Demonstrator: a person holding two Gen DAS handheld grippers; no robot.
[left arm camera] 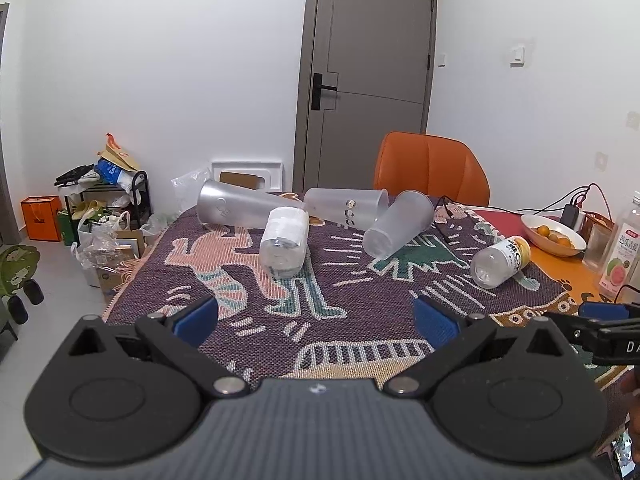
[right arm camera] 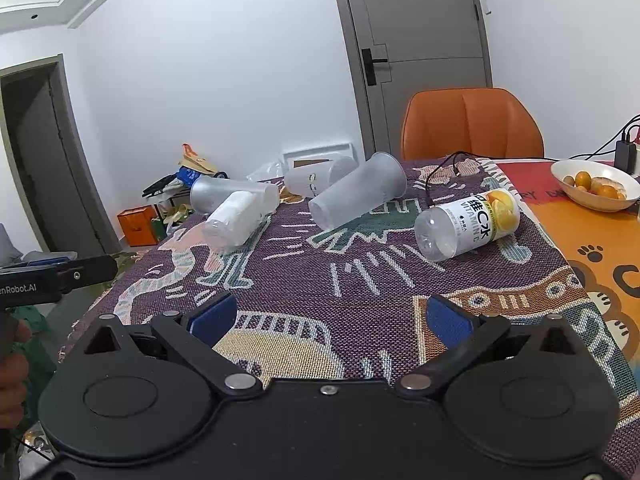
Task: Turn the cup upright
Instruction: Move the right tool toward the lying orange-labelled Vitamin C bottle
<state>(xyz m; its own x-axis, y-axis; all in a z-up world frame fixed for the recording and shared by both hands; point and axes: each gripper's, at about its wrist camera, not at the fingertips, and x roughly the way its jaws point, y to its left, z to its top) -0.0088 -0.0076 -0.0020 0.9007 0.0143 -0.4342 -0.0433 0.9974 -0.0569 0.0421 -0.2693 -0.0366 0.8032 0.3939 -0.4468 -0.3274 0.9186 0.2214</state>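
Three cups (left arm camera: pixel 400 224), two bottles (left arm camera: pixel 285 242), one bowl (left arm camera: pixel 554 236), one chair (left arm camera: pixel 432 168).

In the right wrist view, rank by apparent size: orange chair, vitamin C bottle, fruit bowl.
1. orange chair
2. vitamin C bottle, which lies nearer the camera
3. fruit bowl, close to the bottle, so this order is unsure

Readable text: fallen bottle (right arm camera: pixel 468 222) — label "VITAMIN C" under larger Chinese characters, of which "C" and "水" are clear. Left gripper (right arm camera: pixel 60 276) body, in the right wrist view — "enRobot.AI", start cut off. Right gripper (left arm camera: pixel 600 320) body, in the left wrist view — "DA", remainder cut off.
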